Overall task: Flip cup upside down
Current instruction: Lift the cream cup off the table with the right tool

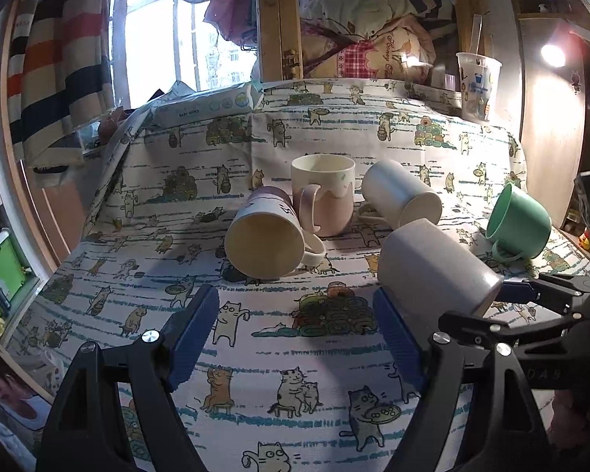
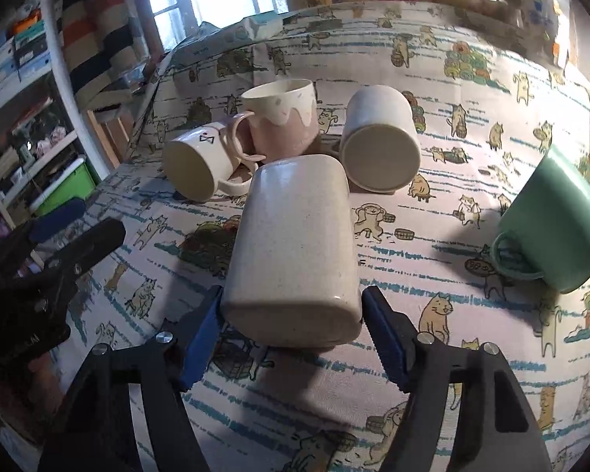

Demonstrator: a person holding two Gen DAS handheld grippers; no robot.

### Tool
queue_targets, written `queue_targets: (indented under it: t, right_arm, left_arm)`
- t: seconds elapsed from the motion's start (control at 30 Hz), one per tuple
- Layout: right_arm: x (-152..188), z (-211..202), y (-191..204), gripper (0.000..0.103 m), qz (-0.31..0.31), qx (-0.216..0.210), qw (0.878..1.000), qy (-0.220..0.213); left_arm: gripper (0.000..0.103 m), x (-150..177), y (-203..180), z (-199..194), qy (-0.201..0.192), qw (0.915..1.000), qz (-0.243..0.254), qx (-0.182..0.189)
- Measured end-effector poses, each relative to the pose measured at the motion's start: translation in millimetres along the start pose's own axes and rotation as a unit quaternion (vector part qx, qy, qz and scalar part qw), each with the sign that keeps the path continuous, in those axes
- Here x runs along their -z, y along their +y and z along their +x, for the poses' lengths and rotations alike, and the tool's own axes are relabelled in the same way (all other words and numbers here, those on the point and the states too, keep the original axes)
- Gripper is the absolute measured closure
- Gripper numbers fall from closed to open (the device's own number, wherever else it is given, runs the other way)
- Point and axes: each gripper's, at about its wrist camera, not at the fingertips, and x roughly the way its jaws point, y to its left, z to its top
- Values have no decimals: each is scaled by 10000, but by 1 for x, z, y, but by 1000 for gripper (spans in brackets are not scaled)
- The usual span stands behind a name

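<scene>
Right tool: jaws closed onto the base end of the speckled cream cup, one blue pad on either side, cup held tilted above the cat-print counter. Left tool: jaws spread wide, gripping nothing, hovering just left of the held cup. Behind the cup: pink mug upright; green mug on its side.

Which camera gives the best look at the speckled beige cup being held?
The right wrist view: the speckled beige cup fills the centre between the right gripper fingers. The left wrist view shows it off to the side, partly hidden.
</scene>
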Motion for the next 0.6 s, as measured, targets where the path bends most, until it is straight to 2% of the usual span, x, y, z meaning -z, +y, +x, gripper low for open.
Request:
queue_targets:
  t: [0.07,0.17,0.27,0.43,0.6]
  right_arm:
    - [5,-5,5,31,-113,16,9999,-46]
    - [12,-11,8,31,-164,19,9998,-94]
    - [13,-13,8,31,-191,41,9998,-107]
    - [11,-5,11,28,-371,3,9993,79]
    - [11,-5,15,29,-424,165,9990,-2]
  left_arm:
    - [24,0,2,-3,-21,10000,26,21]
    - [24,1,7,-7,-63,9999,38,-139]
    - [23,3,13,-13,-94,9999,-58,-98]
    - [23,5,15,-18,-160,9998,54,-117]
    - [23,4,17,-18,-160,9997,52,-168]
